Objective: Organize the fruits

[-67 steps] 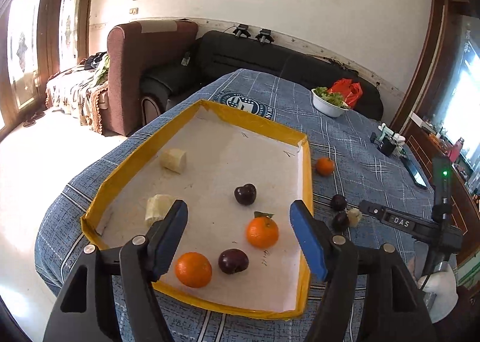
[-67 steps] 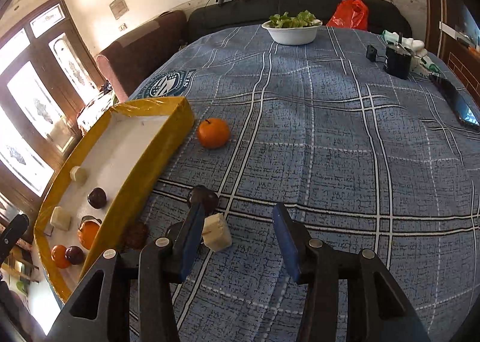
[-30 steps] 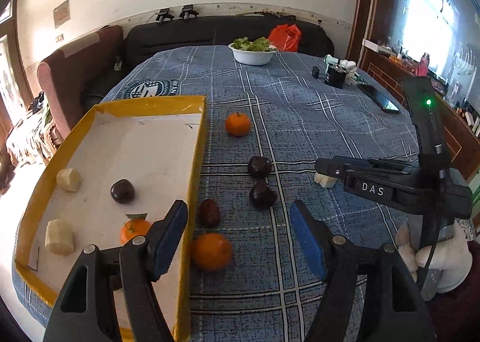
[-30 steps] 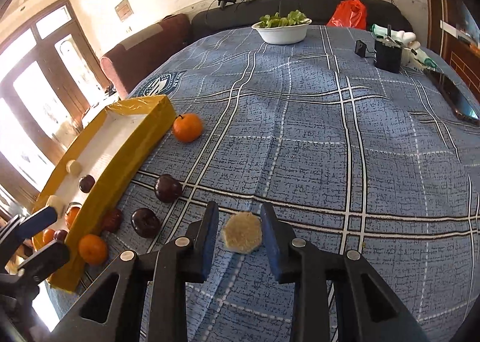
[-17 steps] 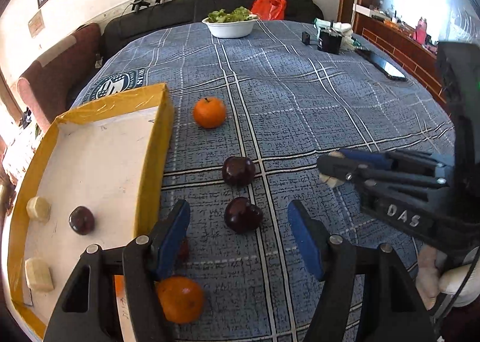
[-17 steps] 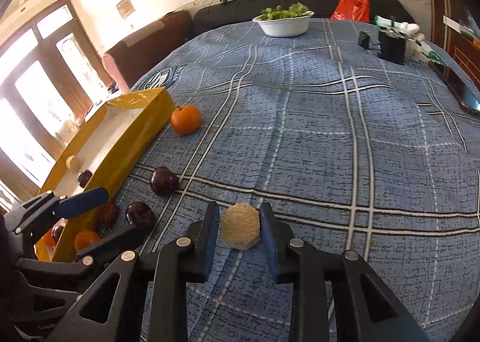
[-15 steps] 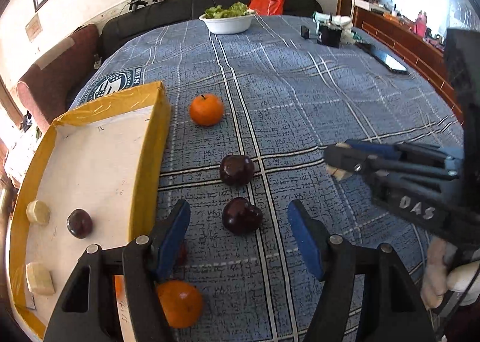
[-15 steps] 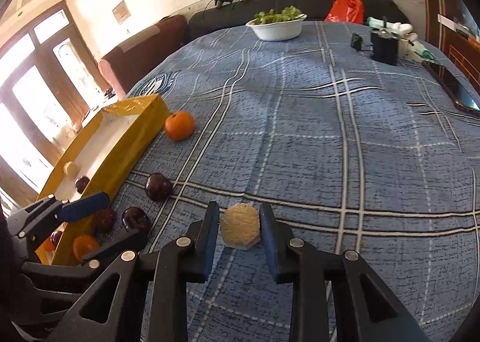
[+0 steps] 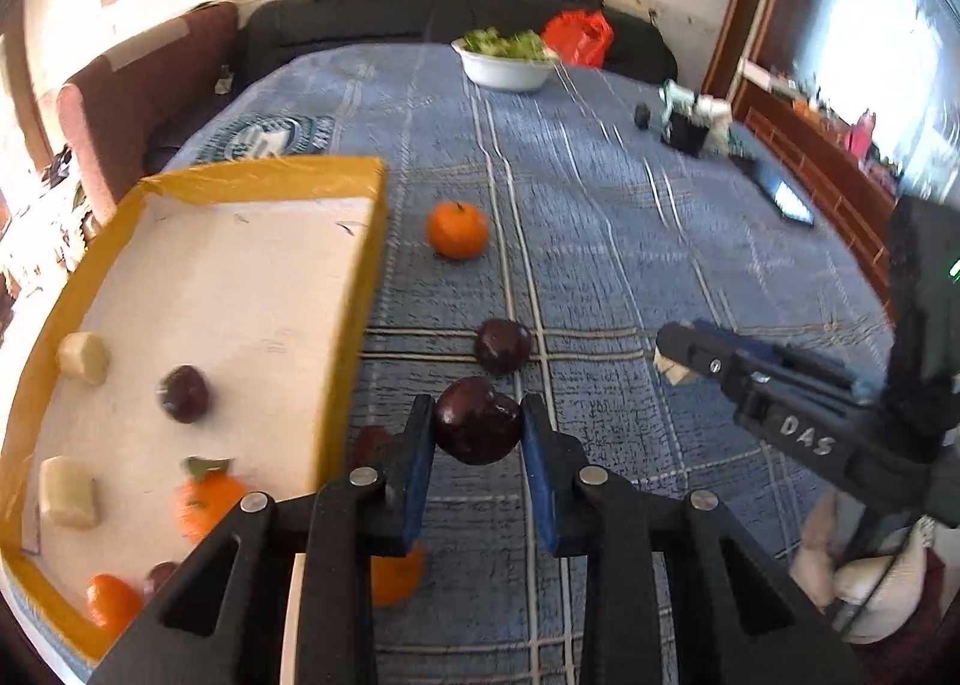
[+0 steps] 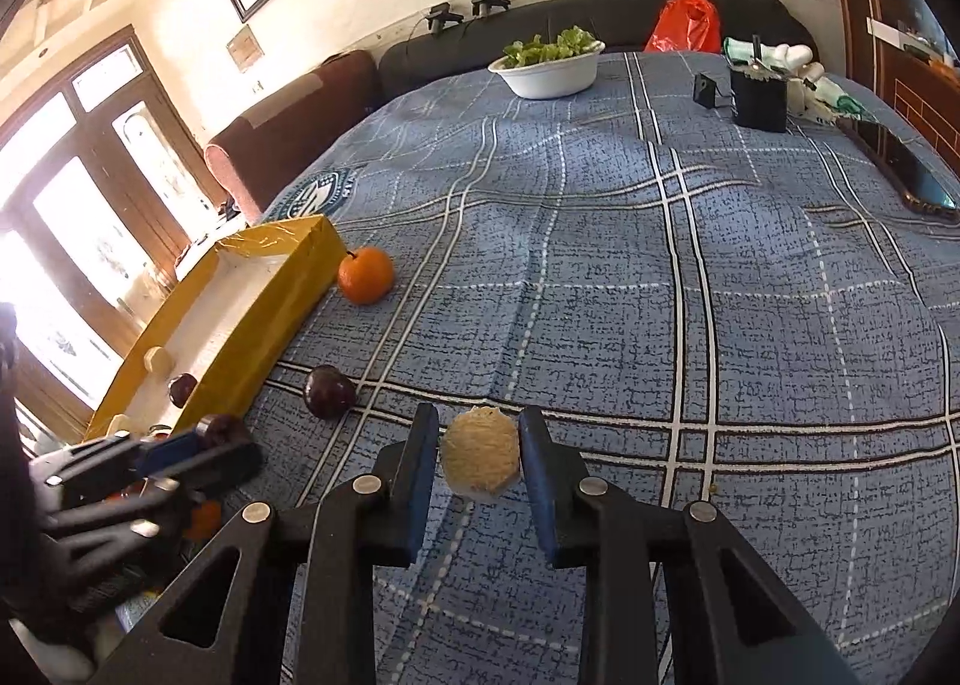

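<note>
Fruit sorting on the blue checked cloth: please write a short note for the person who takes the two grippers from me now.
Left hand-held gripper: shut on a dark red plum.
Right hand-held gripper: shut on a pale peeled banana chunk.
Yellow-rimmed cardboard tray holds two banana chunks, plums and oranges.
Left on the cloth: a round orange beside the tray, another plum, and an orange under the left gripper.
</note>
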The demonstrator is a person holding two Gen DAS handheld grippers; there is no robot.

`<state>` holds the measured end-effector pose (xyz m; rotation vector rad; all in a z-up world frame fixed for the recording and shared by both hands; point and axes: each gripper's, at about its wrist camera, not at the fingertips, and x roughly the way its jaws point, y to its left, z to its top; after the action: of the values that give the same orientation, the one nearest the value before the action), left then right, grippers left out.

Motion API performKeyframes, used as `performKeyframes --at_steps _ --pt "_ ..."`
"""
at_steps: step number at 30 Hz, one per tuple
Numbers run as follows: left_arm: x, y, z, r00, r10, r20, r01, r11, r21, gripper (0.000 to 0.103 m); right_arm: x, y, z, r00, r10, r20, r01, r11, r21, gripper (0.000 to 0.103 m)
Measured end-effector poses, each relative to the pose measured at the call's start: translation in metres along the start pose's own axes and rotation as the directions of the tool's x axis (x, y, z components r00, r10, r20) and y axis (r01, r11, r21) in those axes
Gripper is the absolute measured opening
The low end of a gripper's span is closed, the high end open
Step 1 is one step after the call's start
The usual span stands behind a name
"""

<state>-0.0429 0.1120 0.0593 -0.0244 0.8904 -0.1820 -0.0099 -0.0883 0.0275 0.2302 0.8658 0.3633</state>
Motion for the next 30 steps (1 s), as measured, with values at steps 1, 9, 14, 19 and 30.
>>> performKeyframes --at_steps 1,9,14,19,30 --pt "-0.011 0.007 0.0 1.0 0.007 0.02 -0.007 1.0 -0.014 0.028 -0.001 0.003 0.0 1.0 0.001 0.01 -0.001 1.0 -0.008 0.03" --pt "-0.068 0.092 0.005 0.982 0.158 0.106 -0.145 0.982 -0.125 0.028 -0.018 0.056 0.01 0.996 0.087 0.013 -0.086 0.994 -0.074 0.031" --pt "-0.071 0.148 -0.005 0.972 0.22 0.087 -0.195 0.952 -0.236 0.028 -0.006 0.122 0.019 0.98 0.191 -0.055 -0.197 0.97 -0.142 0.031" --pt "-0.054 0.183 -0.018 0.976 0.214 0.04 -0.194 0.938 -0.286 0.028 0.028 0.182 0.01 0.971 0.197 -0.139 -0.224 0.95 -0.218 0.031" --pt "-0.049 0.202 -0.018 0.99 0.124 0.062 -0.094 0.929 -0.357 0.053 0.073 0.212 0.004 0.98 0.09 -0.179 -0.138 0.95 -0.28 0.034"
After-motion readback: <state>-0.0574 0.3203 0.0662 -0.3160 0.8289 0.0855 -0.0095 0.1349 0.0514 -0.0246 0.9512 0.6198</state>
